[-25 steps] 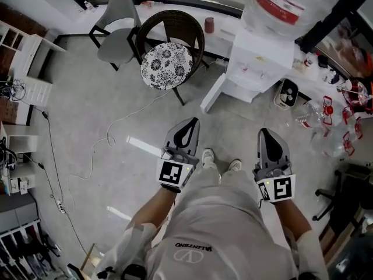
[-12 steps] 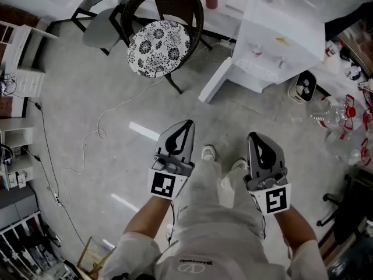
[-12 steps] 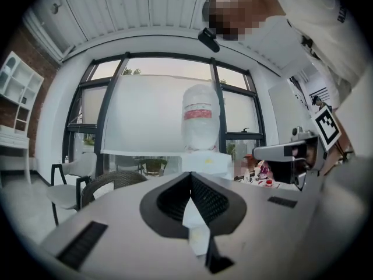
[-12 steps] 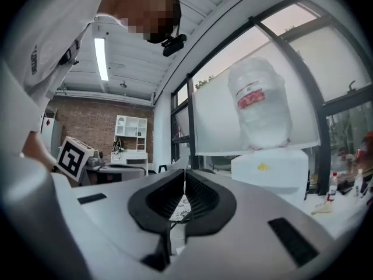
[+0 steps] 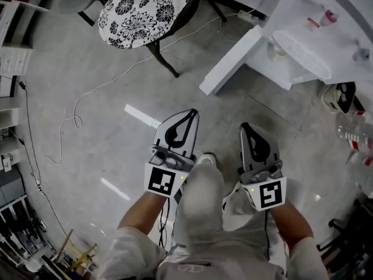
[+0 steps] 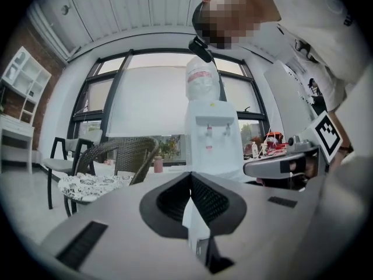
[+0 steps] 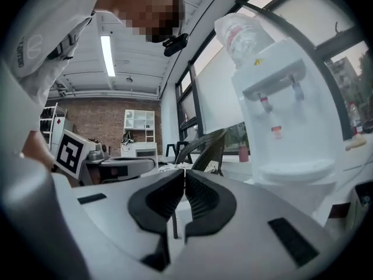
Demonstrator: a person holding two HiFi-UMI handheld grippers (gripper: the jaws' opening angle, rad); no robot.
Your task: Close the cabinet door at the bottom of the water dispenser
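Observation:
The white water dispenser stands at the upper right of the head view, with its bottom cabinet door swung open toward the floor's middle. Both grippers are held level over the person's knees, well short of the door. My left gripper is shut with nothing in it, and so is my right gripper. In the left gripper view the shut jaws point at the dispenser, which carries a bottle on top. The right gripper view has its shut jaws aimed left of the dispenser.
A wicker chair with a floral cushion stands left of the open door. A cable trails over the concrete floor. A small fan and plastic bottles lie right of the dispenser. White shelving lines the left edge.
The person has crouched: both grippers and the head camera have sunk toward the floor. The dispenser, its open door and the chair now show larger and higher in the head view. Both grippers stayed shut.

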